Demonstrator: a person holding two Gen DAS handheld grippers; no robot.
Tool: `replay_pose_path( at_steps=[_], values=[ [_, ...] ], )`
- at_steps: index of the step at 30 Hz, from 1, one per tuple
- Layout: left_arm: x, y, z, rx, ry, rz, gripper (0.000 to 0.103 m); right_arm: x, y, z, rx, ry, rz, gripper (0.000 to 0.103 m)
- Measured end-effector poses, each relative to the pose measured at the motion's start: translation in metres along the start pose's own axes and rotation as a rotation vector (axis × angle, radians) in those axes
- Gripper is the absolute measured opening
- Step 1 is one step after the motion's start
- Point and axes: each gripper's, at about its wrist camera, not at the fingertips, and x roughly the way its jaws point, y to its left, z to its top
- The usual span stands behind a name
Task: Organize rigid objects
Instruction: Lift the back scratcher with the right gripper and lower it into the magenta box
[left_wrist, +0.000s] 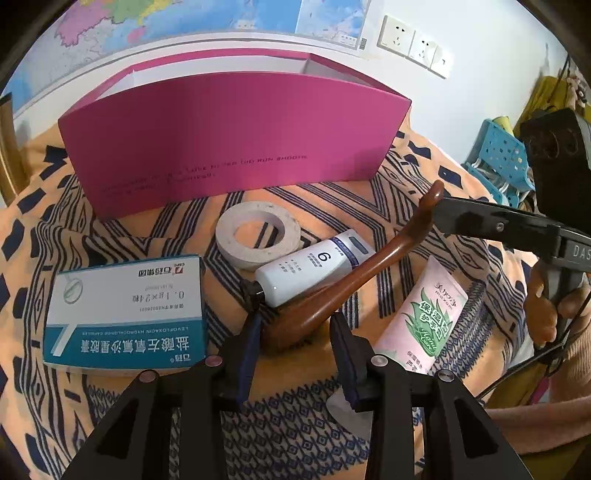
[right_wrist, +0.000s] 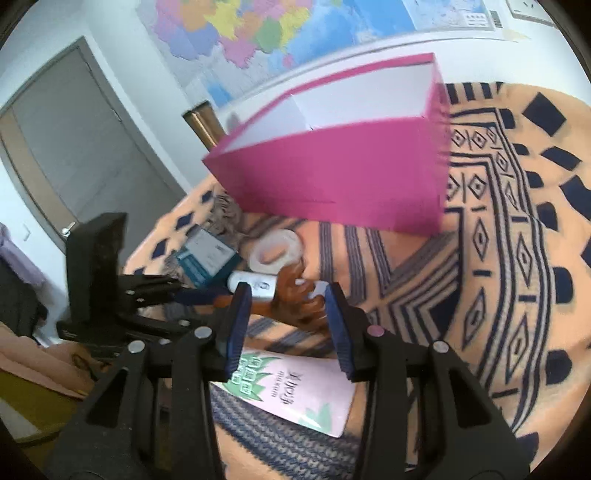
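Note:
An open pink box stands at the back of the patterned cloth; it also shows in the right wrist view. In front lie a tape roll, a white tube, a brown wooden massager, a pink aloe tube and a teal medicine box. My left gripper is open around the massager's thick end. My right gripper is open just above the massager's claw end, over the pink tube.
The orange and navy patterned cloth covers the surface. A wall map and sockets are behind the box. A blue plastic stool stands at the right. A grey door is at the left.

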Motion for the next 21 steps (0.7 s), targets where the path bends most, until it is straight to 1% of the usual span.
replay_pose_path(
  at_steps=[3, 4, 5, 6, 7, 8, 11, 14, 18, 21],
  values=[
    [0.002, 0.000, 0.001, 0.005, 0.001, -0.001, 0.040, 0.008, -0.004, 0.001, 0.011, 0.028, -0.020, 0.045],
    [0.002, -0.001, 0.002, 0.019, 0.002, -0.006, 0.042, 0.011, -0.005, 0.001, 0.015, 0.042, -0.026, 0.043],
    [0.003, -0.002, 0.002, 0.025, 0.000, -0.007, 0.045, 0.012, -0.005, 0.002, 0.008, 0.044, -0.022, 0.037],
    [0.003, -0.003, 0.003, 0.028, 0.000, -0.009, 0.046, 0.012, -0.004, 0.001, 0.001, 0.045, -0.010, 0.033],
    [0.005, -0.005, 0.003, 0.041, -0.002, -0.006, 0.045, 0.011, -0.003, 0.002, -0.004, 0.045, 0.006, 0.033],
    [0.005, -0.007, 0.004, 0.047, -0.002, -0.005, 0.044, 0.010, 0.001, 0.003, -0.027, 0.044, 0.009, 0.033],
    [0.006, -0.009, 0.005, 0.058, -0.002, 0.003, 0.040, 0.011, 0.017, 0.004, -0.102, 0.050, -0.025, 0.033],
    [0.004, -0.010, 0.005, 0.059, -0.004, -0.017, 0.035, 0.011, 0.018, 0.008, -0.092, 0.043, -0.031, 0.033],
    [-0.008, -0.020, 0.006, 0.102, -0.027, -0.009, 0.029, 0.009, 0.020, 0.013, -0.089, 0.023, -0.028, 0.033],
    [-0.021, -0.024, 0.015, 0.123, -0.055, -0.013, 0.028, 0.000, 0.024, 0.020, -0.090, -0.007, -0.024, 0.033]
  ],
)
